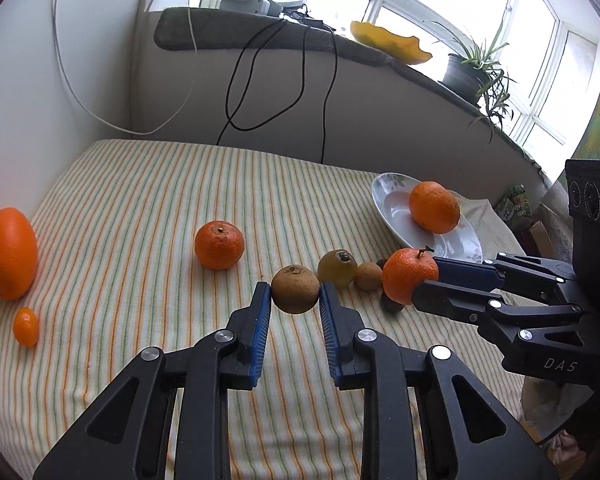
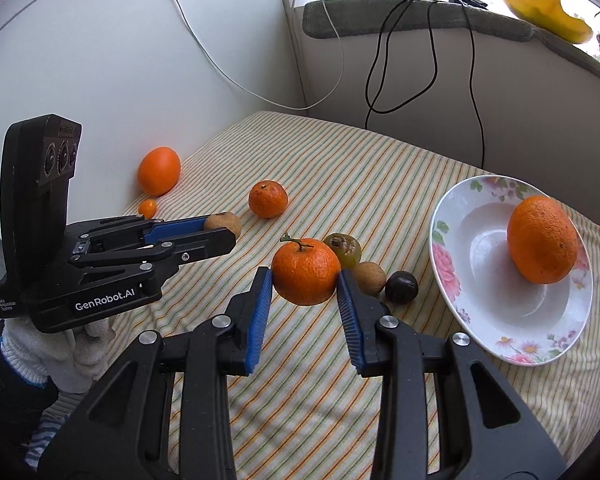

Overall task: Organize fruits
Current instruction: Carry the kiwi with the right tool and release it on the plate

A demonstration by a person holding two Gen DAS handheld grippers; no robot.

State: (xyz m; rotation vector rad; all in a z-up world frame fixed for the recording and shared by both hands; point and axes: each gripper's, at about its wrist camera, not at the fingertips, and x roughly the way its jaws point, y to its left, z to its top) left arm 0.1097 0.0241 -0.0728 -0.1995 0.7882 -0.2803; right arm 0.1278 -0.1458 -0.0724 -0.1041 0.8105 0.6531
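The left hand-held gripper [image 1: 295,294] has its blue ribbed pads pressed on either side of a small round brown fruit [image 1: 295,289], the jaws almost fully closed and the fruit clear of the cloth. The right hand-held gripper [image 2: 305,280] pinches a stemmed orange mandarin [image 2: 306,271] the same way, across its widest part with the stem up, probably so it cannot roll out between the pads. A white knitted glove [image 2: 88,350] on the person's left hand shows below the left device.

Just beyond the mandarin three small fruits huddle together on the striped yellow-and-green cloth [image 2: 380,184]: an olive-green round fruit [image 2: 345,249], a tan round fruit [image 2: 370,278] and a dark purple round fruit [image 2: 401,287]. Farther left lie a loose mandarin [image 2: 268,199], a large smooth orange [image 2: 159,171] and a tiny kumquat [image 2: 147,208].

To the right a white floral plate [image 2: 452,276] lies on the cloth, already carrying one big mandarin [image 2: 542,240]. That suggests the plate is the collecting place, and both lifted fruits seem bound for it or for sorting by kind.
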